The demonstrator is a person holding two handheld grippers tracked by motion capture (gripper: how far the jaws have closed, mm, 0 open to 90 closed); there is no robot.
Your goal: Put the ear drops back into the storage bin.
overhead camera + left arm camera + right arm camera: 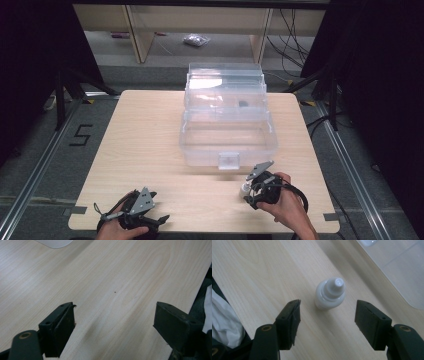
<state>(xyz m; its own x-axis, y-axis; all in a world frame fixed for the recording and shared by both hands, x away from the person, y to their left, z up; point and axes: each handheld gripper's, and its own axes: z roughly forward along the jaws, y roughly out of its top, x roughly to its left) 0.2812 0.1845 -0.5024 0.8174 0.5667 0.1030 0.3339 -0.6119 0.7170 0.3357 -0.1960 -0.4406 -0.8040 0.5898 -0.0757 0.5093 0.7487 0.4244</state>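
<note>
A small white dropper bottle (330, 294) stands upright on the wooden table (145, 145), near the front right. In the high view the bottle (243, 188) is just left of my right gripper (249, 193). My right gripper (327, 312) is open, its two black jaws set on either side of the bottle and a little short of it, with the pads apart from it. My left gripper (159, 220) rests at the table's front left edge. In its own view my left gripper (113, 315) is open over bare wood with nothing between the jaws.
A clear plastic box (227, 145) with its lid (225, 82) raised at the back stands mid-table, a latch (228, 160) on its front wall and a small dark thing (243, 104) inside. The box's corner (402, 272) lies close behind the bottle. Bare wood stretches left of the box.
</note>
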